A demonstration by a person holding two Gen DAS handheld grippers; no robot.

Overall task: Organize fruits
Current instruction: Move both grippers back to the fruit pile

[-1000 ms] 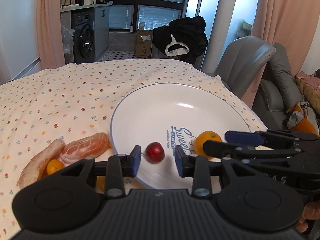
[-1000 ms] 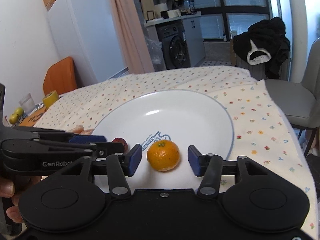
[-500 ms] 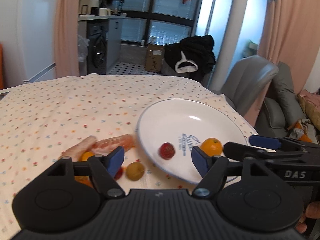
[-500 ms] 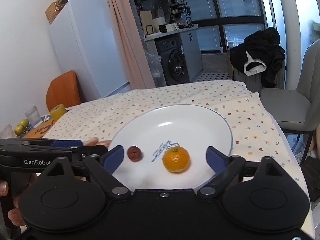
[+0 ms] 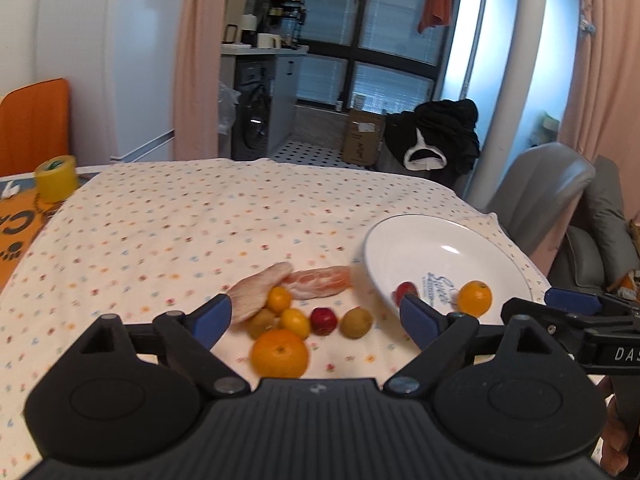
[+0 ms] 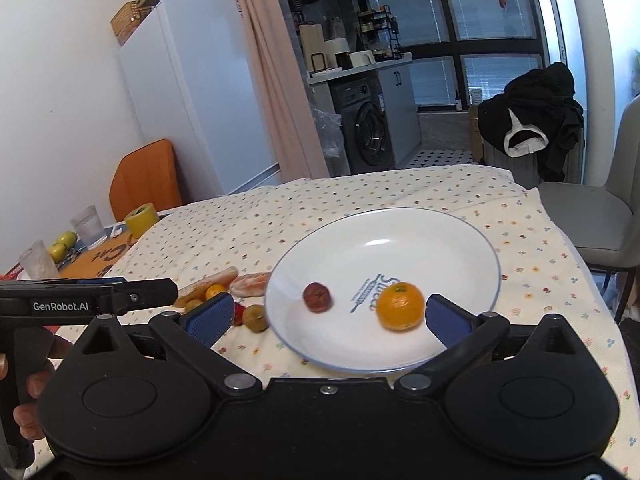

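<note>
A white plate [image 6: 440, 240] [image 5: 432, 240] holds a mandarin [image 6: 400, 306] [image 5: 474, 298] and a small dark red fruit [image 6: 317, 297] [image 5: 405, 291]. Left of the plate, on the floral cloth, lies a pile: a big orange [image 5: 279, 353], a red fruit [image 5: 323, 320], a brown-green fruit [image 5: 356, 322], small yellow-orange fruits [image 5: 295, 322] and two peeled pomelo segments [image 5: 320, 281]. My left gripper [image 5: 316, 322] is open above the pile, holding nothing. My right gripper [image 6: 328, 318] is open at the plate's near rim, empty.
A yellow tape roll [image 5: 56, 178] and an orange mat [image 5: 20, 224] sit at the table's far left, with glasses [image 6: 89, 227] and green fruits [image 6: 63, 242]. A grey chair [image 6: 592, 216] stands beyond the right edge. An orange chair [image 6: 146, 180] and a fridge [image 6: 192, 100] stand behind.
Both grippers have opened wide and pulled back from the plate. The left one let go the red fruit and swung left over the pile; the right one released the mandarin onto the plate.
</note>
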